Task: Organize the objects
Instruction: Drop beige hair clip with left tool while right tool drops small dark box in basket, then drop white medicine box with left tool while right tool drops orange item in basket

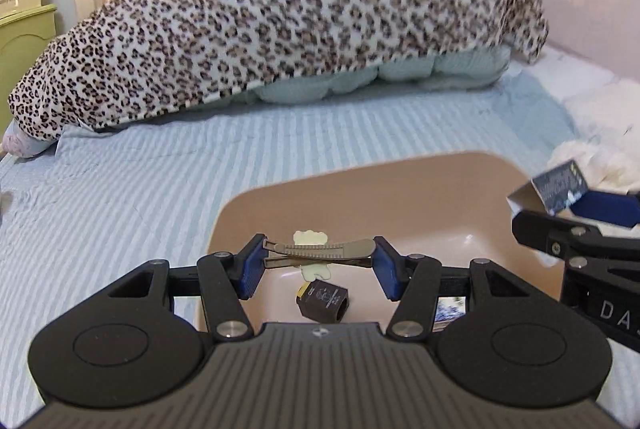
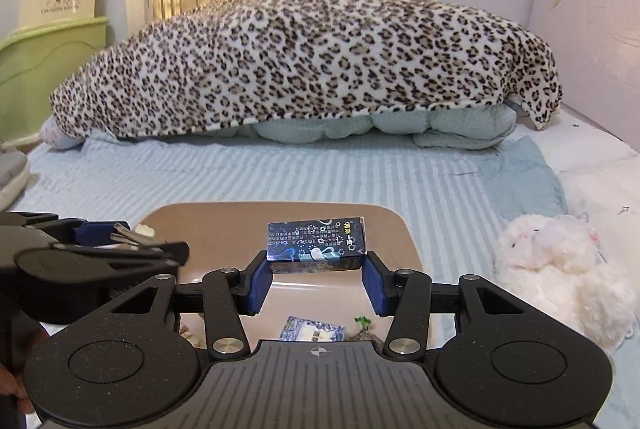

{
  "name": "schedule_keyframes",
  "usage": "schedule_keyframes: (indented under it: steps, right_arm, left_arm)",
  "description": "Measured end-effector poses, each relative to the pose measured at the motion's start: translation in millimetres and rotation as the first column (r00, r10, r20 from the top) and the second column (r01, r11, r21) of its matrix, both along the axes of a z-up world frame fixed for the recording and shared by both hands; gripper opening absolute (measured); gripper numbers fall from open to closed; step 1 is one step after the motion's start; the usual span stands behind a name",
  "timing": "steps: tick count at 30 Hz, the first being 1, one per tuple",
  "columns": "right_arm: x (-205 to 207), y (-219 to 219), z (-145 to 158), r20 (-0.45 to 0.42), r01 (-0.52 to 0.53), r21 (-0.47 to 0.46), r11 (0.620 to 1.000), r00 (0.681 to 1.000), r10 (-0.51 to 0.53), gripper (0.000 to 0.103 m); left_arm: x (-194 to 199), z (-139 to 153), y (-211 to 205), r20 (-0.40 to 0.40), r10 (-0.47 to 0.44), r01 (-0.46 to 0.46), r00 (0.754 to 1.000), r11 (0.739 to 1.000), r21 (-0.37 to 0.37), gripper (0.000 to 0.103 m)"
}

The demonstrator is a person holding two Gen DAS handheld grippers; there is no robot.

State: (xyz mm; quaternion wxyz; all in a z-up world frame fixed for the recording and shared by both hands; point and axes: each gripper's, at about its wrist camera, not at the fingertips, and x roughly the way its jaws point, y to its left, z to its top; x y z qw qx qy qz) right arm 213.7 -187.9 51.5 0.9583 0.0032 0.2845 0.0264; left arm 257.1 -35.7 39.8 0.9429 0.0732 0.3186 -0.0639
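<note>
My left gripper (image 1: pixel 319 257) is shut on a metal hair clip (image 1: pixel 320 254) and holds it crosswise above the tan plastic bin (image 1: pixel 400 189) on the bed. My right gripper (image 2: pixel 316 263) is shut on a dark blue printed box (image 2: pixel 316 243) and holds it over the same bin (image 2: pixel 404 241). In the bin lie a small black cube-shaped object (image 1: pixel 324 299), a blue and white packet (image 2: pixel 312 329) and a small green item (image 2: pixel 362 321). The right gripper and its box (image 1: pixel 560 185) show at the right edge of the left wrist view. The left gripper shows at the left of the right wrist view.
The bin sits on a light blue striped bedspread (image 1: pixel 120 189). A leopard-print blanket (image 1: pixel 280 29) over pale green bedding lies behind it. A white plush toy (image 2: pixel 560 261) lies right of the bin. Green and cream storage boxes (image 2: pixel 48 61) stand left of the bed.
</note>
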Motion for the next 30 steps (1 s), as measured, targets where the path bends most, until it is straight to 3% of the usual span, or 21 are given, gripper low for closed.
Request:
schedule_keyframes:
  steps: [8,11,14,18,20,22,26,30]
  right_arm:
    - [33,14,-33,-0.108,-0.03,-0.108,0.994,0.994,0.019,0.045]
    - [37,16,-46,-0.16,-0.042,-0.115,0.992,0.987,0.023,0.05]
    - [33,16,-50,-0.158,-0.046,-0.111,0.993,0.987,0.028,0.055]
    - [19,19,-37,-0.114,-0.057,-0.164,0.985,0.993,0.038,0.072]
    - [10,15,-26,-0.101,-0.054,-0.142,0.988,0.994,0.04,0.08]
    - [1,11,-18,-0.091,-0.049,-0.119,0.992,0.995,0.038,0.088]
    - [-24,8,-8,-0.083,-0.05,-0.108,0.993,0.996,0.041,0.09]
    - [-49,4,-11,-0.097,-0.049,-0.097,0.994,0.994,0.039,0.099]
  left_arm:
    - [27,-48,-7,-0.14,0.016,-0.006,0.99,0.997,0.071,0.058]
    - [26,-55,-5,-0.152,0.016,-0.003,0.988,0.997,0.081,0.058]
    - [22,-51,-1,-0.148,0.011,-0.001,0.989,0.998,0.065,0.06]
    - [11,-35,5,-0.113,0.033,-0.027,0.993,0.998,0.059,0.082]
    - [3,-25,9,-0.095,0.035,-0.03,0.995,0.998,0.05,0.086]
    - [-7,-17,11,-0.091,0.034,-0.029,0.995,0.998,0.051,0.088]
    - [-31,-5,18,-0.072,0.046,-0.041,0.996,0.997,0.059,0.091]
    - [-54,-1,29,-0.074,0.057,-0.054,0.996,0.998,0.034,0.092]
